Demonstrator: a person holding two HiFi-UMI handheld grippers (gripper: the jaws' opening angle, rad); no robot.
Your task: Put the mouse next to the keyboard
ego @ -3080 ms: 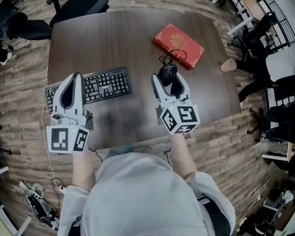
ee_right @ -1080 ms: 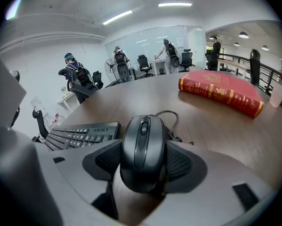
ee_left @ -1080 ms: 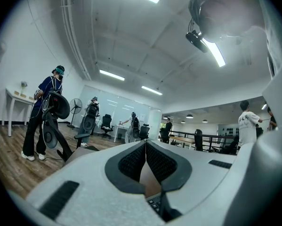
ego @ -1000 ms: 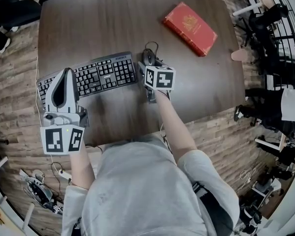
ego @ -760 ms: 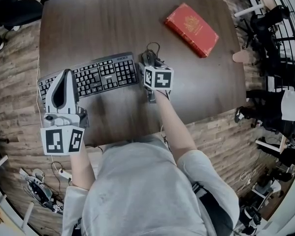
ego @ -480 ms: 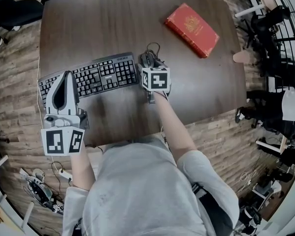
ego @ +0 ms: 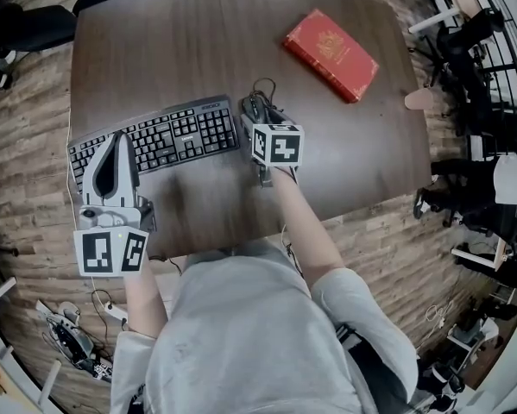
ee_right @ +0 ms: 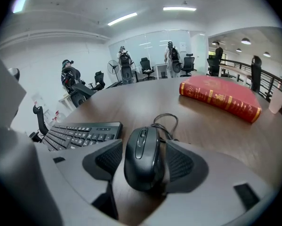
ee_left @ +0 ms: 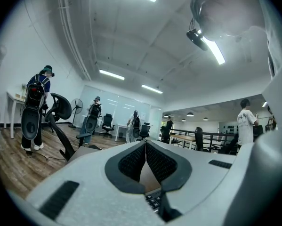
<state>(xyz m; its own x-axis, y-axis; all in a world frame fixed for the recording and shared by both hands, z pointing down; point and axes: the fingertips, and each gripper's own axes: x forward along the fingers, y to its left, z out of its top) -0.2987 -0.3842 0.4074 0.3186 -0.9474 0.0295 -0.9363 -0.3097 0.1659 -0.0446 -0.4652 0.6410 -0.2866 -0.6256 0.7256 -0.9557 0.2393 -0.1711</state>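
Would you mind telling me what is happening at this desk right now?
A person is working with a gripper in each hand. The right gripper is closed on the black wired mouse, holding it just past the right end of the keyboard and not yet letting go. The left gripper is shut and empty over the keyboard's left part. A red book lies farther back on the table.

An open-plan office is shown. Ahead of the right gripper, wheeled office chairs and a standing fan are ranged before a glass partition, under ceiling strip lights. Beyond the left gripper, a long desk is seen. A keyboard is laid on the table just left of the right gripper, and a wired mouse is held between its jaws.
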